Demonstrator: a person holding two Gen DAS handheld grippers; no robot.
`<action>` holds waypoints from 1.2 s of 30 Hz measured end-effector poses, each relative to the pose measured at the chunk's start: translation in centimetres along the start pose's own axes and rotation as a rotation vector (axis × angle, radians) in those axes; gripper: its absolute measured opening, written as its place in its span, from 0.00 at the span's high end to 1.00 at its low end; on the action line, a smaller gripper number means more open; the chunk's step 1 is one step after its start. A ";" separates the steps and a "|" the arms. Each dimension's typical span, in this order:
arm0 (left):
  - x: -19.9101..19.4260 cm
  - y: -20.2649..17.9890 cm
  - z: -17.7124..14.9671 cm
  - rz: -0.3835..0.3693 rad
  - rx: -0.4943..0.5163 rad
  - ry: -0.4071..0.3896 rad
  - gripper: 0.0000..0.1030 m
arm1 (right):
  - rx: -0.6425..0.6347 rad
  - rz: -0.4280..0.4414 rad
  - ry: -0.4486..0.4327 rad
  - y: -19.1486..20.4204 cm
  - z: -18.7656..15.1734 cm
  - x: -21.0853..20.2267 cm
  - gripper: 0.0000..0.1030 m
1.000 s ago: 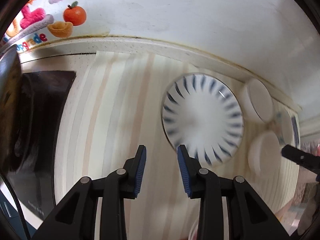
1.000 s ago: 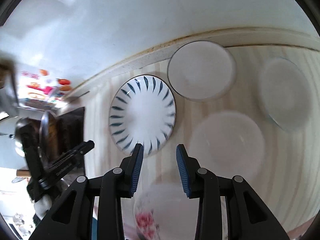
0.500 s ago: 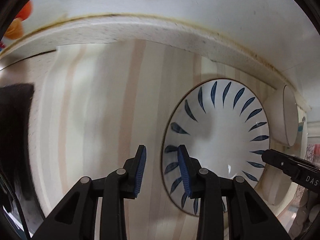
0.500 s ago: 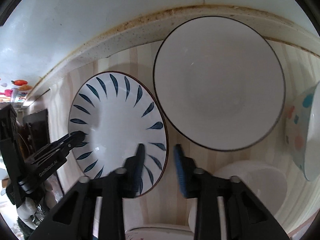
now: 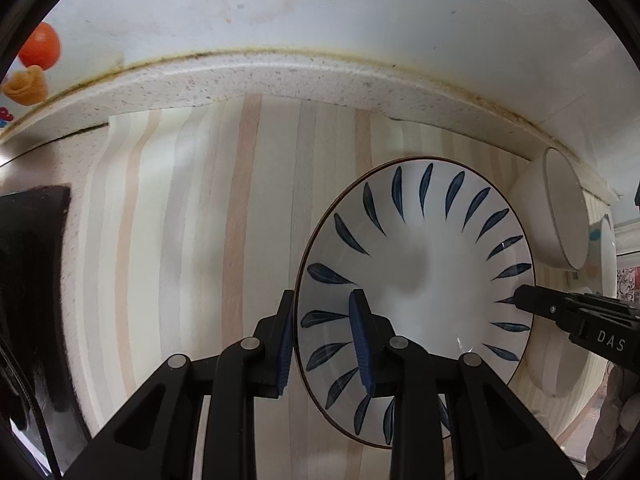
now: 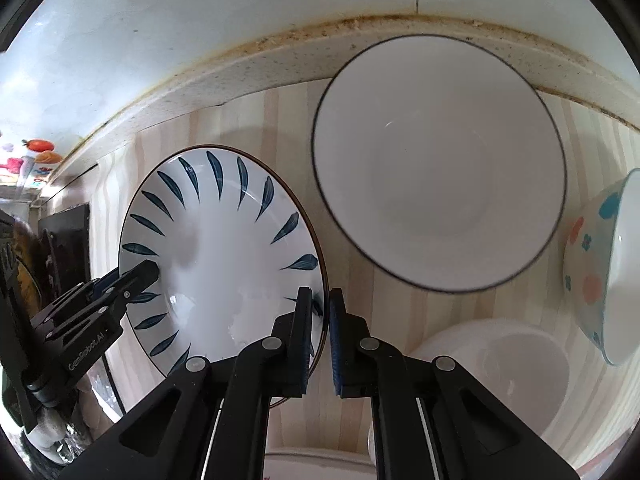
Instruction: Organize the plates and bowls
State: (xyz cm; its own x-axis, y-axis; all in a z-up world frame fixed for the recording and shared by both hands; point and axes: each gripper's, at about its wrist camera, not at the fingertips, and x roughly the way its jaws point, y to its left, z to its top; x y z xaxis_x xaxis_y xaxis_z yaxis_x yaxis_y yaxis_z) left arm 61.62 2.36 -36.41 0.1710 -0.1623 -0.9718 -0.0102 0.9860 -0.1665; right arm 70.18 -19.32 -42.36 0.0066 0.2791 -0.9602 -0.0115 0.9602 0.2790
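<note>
A white plate with blue leaf marks [image 5: 420, 280] [image 6: 224, 264] lies on the striped mat. My left gripper [image 5: 322, 340] is open and straddles the plate's left rim, one finger outside it and one over the plate. My right gripper [image 6: 320, 332] has its fingers drawn close together on the plate's right rim, which sits between the pads. Each gripper also shows in the other's view, the left gripper [image 6: 136, 280] at the plate's left edge and the right gripper [image 5: 560, 316] at its right edge.
A large white bowl with a dark rim [image 6: 440, 160] stands just right of the plate, against the speckled counter ledge [image 5: 280, 80]. A spotted bowl [image 6: 600, 264] and a plain white bowl [image 6: 500, 368] are further right. A black stove top [image 5: 32, 280] lies left.
Both grippers have come down and closer to the leaf plate. The right gripper's fingers have narrowed onto its right rim. The left gripper has slid over its left rim.
</note>
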 end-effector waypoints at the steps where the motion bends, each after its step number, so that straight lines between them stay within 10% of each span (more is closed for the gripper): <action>1: -0.5 -0.1 -0.1 -0.001 -0.001 -0.004 0.77 | -0.003 0.002 -0.002 0.0 -0.3 -0.4 0.91; 18: -11.7 -1.8 -6.2 -0.045 0.024 -0.111 0.77 | -0.064 0.057 -0.047 1.2 -9.1 -9.5 0.91; 36: -7.5 -8.6 -16.5 -0.070 0.107 0.003 0.77 | 0.026 0.046 0.041 -7.4 -22.4 -6.6 0.91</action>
State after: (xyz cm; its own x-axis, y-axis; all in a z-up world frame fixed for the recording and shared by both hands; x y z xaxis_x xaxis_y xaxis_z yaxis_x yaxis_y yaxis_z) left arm 44.14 -5.54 -30.49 0.1644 -0.2308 -0.9590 0.1069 0.9707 -0.2153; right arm 47.86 -28.50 -38.31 -0.0344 0.3229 -0.9458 0.0152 0.9464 0.3225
